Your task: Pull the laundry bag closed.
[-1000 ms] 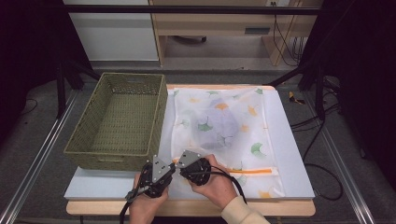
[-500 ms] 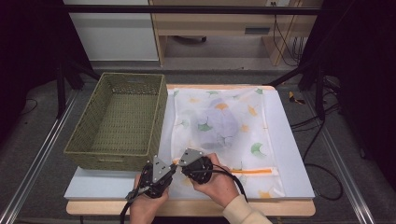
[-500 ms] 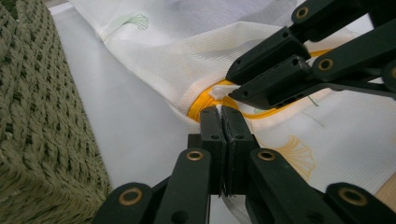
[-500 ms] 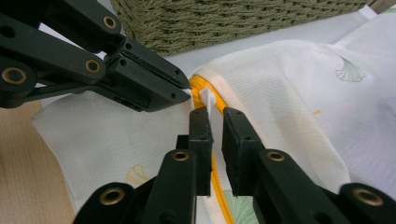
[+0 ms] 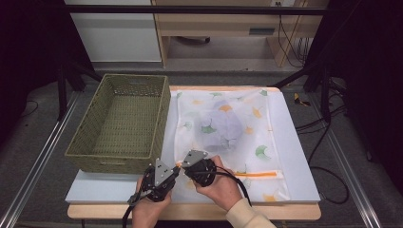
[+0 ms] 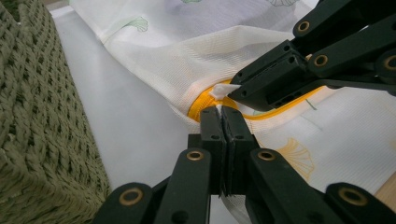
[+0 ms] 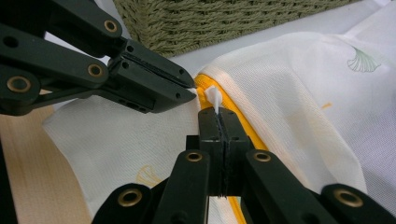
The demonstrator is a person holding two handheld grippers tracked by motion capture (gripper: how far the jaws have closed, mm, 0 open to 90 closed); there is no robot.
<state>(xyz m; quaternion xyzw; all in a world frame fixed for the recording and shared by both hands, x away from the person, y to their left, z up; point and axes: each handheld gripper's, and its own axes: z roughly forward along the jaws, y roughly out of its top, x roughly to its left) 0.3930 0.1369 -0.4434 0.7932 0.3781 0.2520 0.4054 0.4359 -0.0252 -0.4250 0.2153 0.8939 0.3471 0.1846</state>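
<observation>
High view puts my two hands at the bench's near edge: my left hand-held gripper (image 5: 172, 172) is clamped on the mesh laundry bag's (image 5: 223, 137) corner by the orange zipper (image 6: 198, 108), and my right hand-held gripper (image 5: 188, 164), whose jaws have just been closing, pinches the white zipper tab (image 7: 214, 99). Just beside them stands the wicker basket (image 5: 121, 124), touching the bag's left edge. Farther off the bag lies flat, a grey bundle (image 5: 221, 127) inside, with bare bench (image 5: 297, 156) along its right.

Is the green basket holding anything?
No: in the high view the basket shows only its bare woven floor, and the mesh bag lies beside it on the table.
</observation>
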